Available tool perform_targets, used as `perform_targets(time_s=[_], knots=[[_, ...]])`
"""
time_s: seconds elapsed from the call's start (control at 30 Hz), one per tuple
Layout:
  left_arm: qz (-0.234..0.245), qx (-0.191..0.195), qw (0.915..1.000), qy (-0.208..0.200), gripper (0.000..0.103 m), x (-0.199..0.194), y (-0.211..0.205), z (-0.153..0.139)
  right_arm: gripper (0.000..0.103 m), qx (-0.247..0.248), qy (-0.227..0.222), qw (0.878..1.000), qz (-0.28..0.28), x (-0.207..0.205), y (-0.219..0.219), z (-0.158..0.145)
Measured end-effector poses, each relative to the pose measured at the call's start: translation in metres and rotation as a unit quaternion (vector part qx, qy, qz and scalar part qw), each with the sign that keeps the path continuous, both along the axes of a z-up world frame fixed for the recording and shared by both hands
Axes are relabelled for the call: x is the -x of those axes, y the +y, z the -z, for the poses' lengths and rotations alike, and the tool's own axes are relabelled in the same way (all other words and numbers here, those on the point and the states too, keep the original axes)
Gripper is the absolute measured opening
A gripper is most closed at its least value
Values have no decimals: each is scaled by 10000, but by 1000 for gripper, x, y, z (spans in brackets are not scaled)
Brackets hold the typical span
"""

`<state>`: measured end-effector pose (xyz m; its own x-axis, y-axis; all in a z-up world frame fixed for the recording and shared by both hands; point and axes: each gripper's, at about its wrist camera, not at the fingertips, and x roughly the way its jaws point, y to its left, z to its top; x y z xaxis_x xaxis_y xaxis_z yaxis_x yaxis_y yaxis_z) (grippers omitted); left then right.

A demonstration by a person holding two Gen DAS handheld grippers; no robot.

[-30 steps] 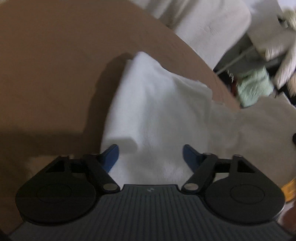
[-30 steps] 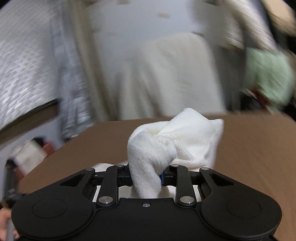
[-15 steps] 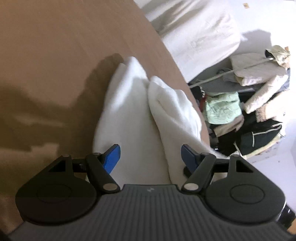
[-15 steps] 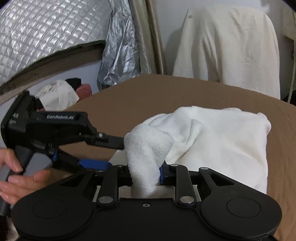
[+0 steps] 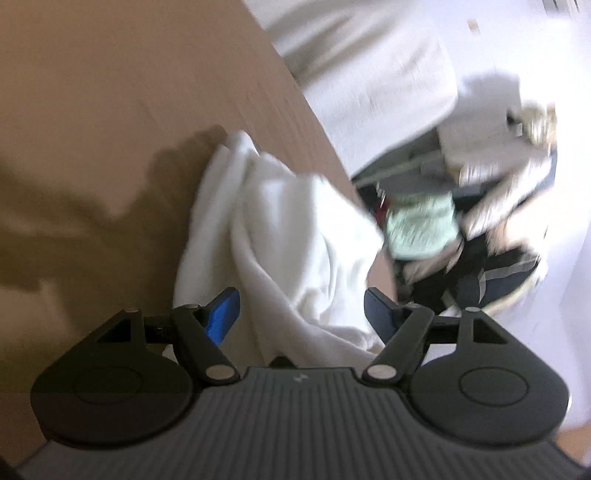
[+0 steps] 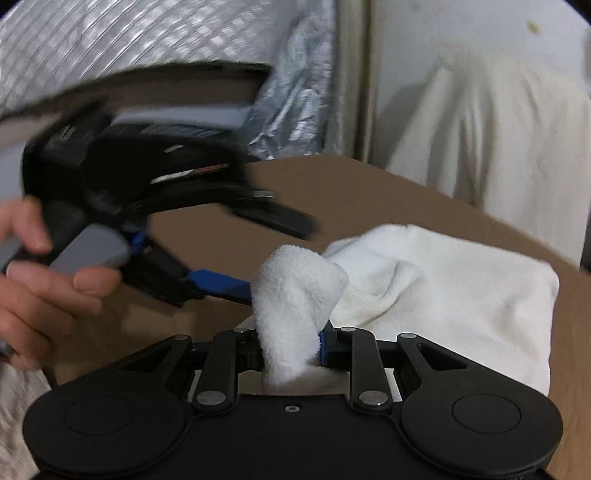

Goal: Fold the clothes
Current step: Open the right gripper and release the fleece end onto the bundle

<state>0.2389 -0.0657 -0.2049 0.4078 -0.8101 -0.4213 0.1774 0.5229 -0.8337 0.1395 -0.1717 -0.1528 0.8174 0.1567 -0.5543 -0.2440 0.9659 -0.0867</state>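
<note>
One brown table surface (image 6: 388, 192) carries the work, its far edge curving in front of a cream cloth-draped chair (image 6: 491, 129) and a quilted silver sheet (image 6: 110, 33). White fleece garment (image 6: 443, 295) lies bunched on the brown surface toward its right edge, partly folded over itself. Right gripper (image 6: 291, 350) is narrow, jaws clamped on a rolled corner of the garment that stands up between them. Left gripper (image 5: 301, 310) is wide, blue pads (image 5: 223, 310) apart with fabric lying between them; no pad contact seen. Left hand (image 6: 40, 280) grasps that tool's grey handle. Laundry heap (image 5: 461, 229) off the table edge is blurred.
</note>
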Motion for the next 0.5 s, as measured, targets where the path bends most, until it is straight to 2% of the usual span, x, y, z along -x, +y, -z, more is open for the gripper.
perform_targets(time_s=[0.1, 0.13, 0.2, 0.3, 0.33, 0.4, 0.5], knots=[[212, -475, 9977, -426, 74, 10, -10, -10, 37, 188, -107, 9998, -28, 15, 12, -1], [271, -620, 9966, -470, 72, 11, -13, -12, 41, 97, -118, 9999, -22, 22, 10, -2], [300, -1033, 9932, -455, 72, 13, -17, -13, 41, -266, -111, 9996, 8, 39, -2, -7], [248, -1701, 9845, -340, 72, 12, -24, -6, 43, -426, -256, 9985, 212, 73, -25, -21], [226, -1725, 9843, -294, 72, 10, -23, -4, 45, -461, -311, 9980, 287, 84, -32, -25], [158, -1577, 9870, -267, 72, 6, -21, -5, 57, -218, -418, 9974, 541, 107, -46, -30], [119, -1139, 9927, -376, 72, 4, -17, -9, 58, -93, -58, 9940, 1087, 125, -72, -14]])
